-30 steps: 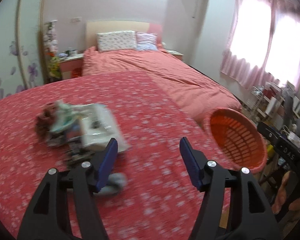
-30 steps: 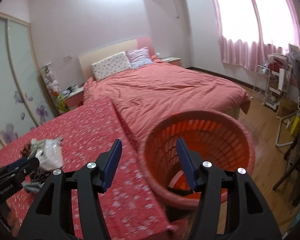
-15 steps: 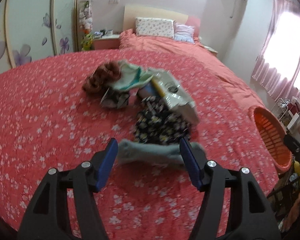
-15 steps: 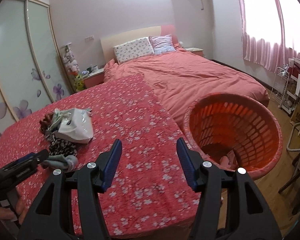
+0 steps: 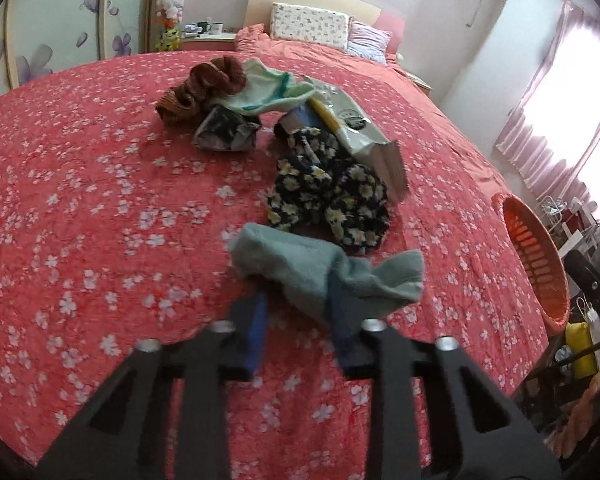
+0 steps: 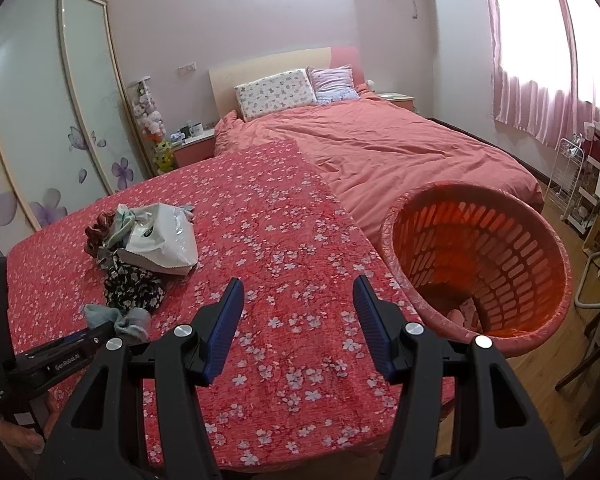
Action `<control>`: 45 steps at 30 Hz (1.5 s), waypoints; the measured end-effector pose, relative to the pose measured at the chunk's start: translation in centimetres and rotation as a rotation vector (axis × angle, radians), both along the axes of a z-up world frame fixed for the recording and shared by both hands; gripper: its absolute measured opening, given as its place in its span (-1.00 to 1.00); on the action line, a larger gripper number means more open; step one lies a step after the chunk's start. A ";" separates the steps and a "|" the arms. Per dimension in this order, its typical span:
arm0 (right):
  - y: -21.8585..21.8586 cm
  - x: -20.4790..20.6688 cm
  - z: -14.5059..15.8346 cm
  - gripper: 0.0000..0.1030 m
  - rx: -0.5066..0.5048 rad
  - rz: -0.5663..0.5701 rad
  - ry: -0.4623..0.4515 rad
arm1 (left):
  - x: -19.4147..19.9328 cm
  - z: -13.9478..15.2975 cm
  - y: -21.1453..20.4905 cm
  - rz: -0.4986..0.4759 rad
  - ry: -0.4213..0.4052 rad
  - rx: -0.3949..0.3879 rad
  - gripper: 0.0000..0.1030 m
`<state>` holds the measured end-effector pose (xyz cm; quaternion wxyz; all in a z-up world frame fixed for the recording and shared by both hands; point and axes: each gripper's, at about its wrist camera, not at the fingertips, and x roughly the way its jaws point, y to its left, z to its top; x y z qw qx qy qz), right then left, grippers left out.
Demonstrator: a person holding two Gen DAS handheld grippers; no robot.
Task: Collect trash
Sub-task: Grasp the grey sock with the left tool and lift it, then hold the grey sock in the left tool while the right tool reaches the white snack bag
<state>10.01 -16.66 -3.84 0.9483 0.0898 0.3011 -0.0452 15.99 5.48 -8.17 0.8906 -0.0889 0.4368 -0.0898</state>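
Observation:
A pale green sock (image 5: 324, 268) lies on the red flowered cloth at the near end of a small pile. My left gripper (image 5: 298, 312) has its jaws narrowed around the sock's near fold; the fingertips are under the fabric. It also shows in the right wrist view (image 6: 116, 320). Behind it lie a black flowered cloth (image 5: 328, 200), a white plastic bag (image 5: 364, 136), a crumpled wrapper (image 5: 226, 132), a mint cloth (image 5: 268, 92) and a brown scrunchie (image 5: 204, 88). My right gripper (image 6: 298, 316) is open and empty above the cloth, left of the orange basket (image 6: 540, 248).
The orange basket (image 5: 536, 256) stands off the table's right edge with something pink at its bottom. A pink bed (image 6: 400, 148) lies behind the table. A wire rack (image 6: 572, 184) and chair legs are at the far right. Sliding wardrobe doors (image 6: 40, 120) are on the left.
My left gripper has moved forward onto the green sock and its jaws have closed in around it. My right gripper has drawn back slightly and stays open.

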 end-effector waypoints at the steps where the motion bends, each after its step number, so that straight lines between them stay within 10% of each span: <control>1: 0.1 0.0 0.0 0.11 0.000 0.003 0.001 | 0.0 0.0 -0.1 -0.008 -0.003 -0.006 -0.78; 17: 5.7 2.4 -0.1 0.11 0.000 0.127 0.024 | -1.3 4.3 7.4 0.111 -0.143 0.028 -0.85; 45: 14.1 10.7 -2.4 0.01 -0.098 0.254 0.113 | -0.7 4.8 14.4 0.193 -0.148 -0.029 -0.85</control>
